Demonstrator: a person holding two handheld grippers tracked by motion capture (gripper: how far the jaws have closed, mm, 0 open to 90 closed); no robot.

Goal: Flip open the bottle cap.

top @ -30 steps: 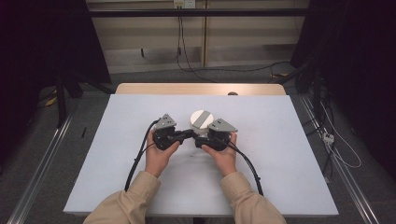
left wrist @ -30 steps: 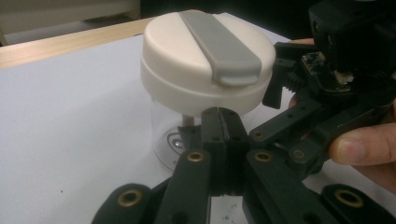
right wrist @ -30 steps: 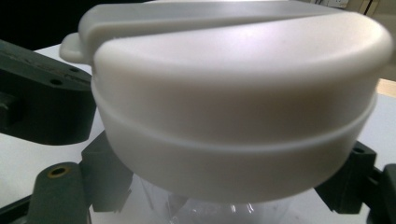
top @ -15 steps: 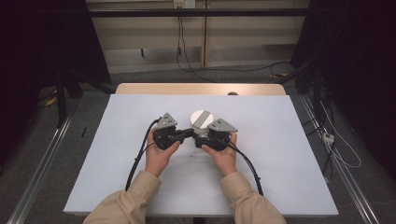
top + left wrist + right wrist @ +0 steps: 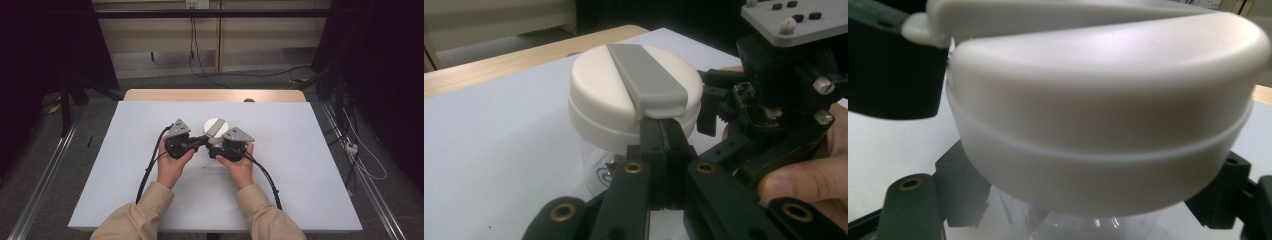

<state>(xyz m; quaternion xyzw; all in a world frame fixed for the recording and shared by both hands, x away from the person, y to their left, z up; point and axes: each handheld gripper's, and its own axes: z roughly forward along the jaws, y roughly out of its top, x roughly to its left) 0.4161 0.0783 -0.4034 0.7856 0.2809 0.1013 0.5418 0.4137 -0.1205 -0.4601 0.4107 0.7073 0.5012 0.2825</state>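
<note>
Near the middle of the pale blue worktop stands a small clear plastic jar with a cream-white round lid, and both hands have brought their tools right up to it. Across the lid's top runs a grey flat bar handle, and the lid sits square and level on the jar, with no gap showing under its rim in either gripper view. So the jar looks closed; if the work is to open it, I judge that it has barely begun.

The left claw is clenched tight, its two black jaws pressed flat together with nothing between them, and their tips rest against the near end of the grey bar, just under its overhang. That reads as a push or pry on the handle rather than a hold.

The right claw sits at the jar's other side. In the right gripper view its black jaws flank the clear body just below the lid, one on each side, closed in around it to steady the jar, as far as I can tell.

What seems left: turning or lifting the lid free, carrying it off, and setting it down on the worktop while the jar is kept upright.
</note>
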